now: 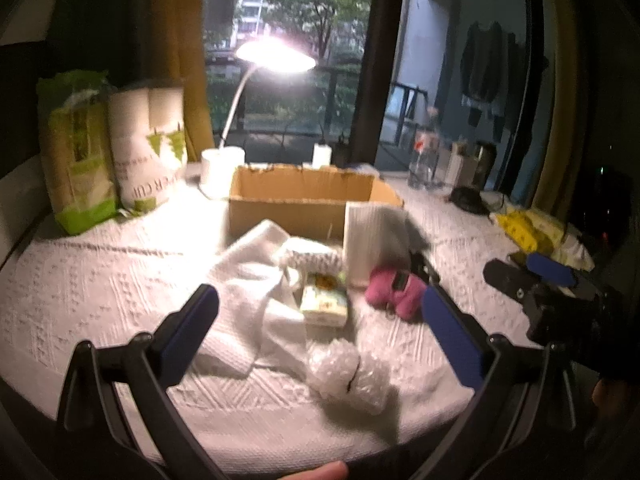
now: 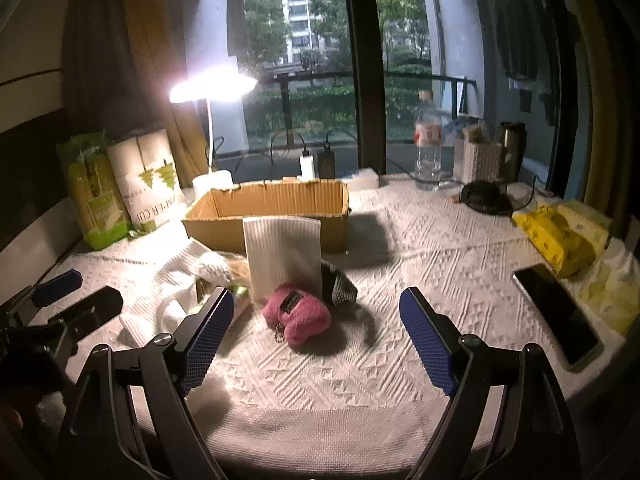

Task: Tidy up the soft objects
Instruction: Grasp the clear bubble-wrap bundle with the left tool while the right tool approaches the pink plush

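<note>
Both hand-held grippers — left [image 1: 320,316], right [image 2: 316,328] — spread wide, empty, above pink plush toy [image 2: 296,316] near cardboard box [image 2: 264,216].

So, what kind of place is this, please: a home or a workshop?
Most likely a home, perhaps a flat above ground level. A desk lamp lights a table under a white textured cloth, and the big window faces a balcony railing, trees and an apartment block.

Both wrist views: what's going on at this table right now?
A person holds two open grippers, left gripper and right gripper, over a pile of soft things: a pink plush toy, a white towel, bubble wrap. Neither grips anything. The cardboard box behind looks empty as far as visible.
</note>
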Demonstrator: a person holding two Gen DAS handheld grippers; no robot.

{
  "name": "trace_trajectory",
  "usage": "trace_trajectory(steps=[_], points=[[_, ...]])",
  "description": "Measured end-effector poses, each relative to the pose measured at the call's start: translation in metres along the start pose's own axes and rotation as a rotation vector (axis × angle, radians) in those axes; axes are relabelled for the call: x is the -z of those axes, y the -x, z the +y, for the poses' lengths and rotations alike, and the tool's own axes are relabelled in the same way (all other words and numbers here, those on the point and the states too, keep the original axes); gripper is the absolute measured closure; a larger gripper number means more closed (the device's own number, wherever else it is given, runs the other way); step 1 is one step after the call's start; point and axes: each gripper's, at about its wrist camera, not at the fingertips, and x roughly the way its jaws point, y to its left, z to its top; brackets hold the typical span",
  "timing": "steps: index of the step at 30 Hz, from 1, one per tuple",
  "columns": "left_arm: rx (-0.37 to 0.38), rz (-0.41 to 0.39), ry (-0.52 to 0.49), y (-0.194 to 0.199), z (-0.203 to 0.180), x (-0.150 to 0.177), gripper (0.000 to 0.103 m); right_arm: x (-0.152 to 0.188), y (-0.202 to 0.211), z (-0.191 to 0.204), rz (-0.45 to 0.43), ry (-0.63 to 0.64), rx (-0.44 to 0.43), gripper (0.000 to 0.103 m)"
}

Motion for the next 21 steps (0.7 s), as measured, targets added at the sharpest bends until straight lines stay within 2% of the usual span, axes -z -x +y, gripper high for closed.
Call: trace_trajectory(steps=[10, 15, 21], points=[[0.001, 0.178, -0.054, -0.047, -0.009, 0.023, 0.001, 0.013, -0.028, -0.010, 0.075, -0.032, 0.010, 0.016], [0.015, 0.271, -0.136, -0.066, -0.023, 0.035, 0.001, 0.016, -0.039, -0.018, 0.106, -0.058, 0.026, 0.016], [0.020, 0.335, -0.233, -0.083, -0.039, 0.048, 0.003, 0.017, -0.050, -0.025, 0.125, -0.077, 0.040, 0.016]])
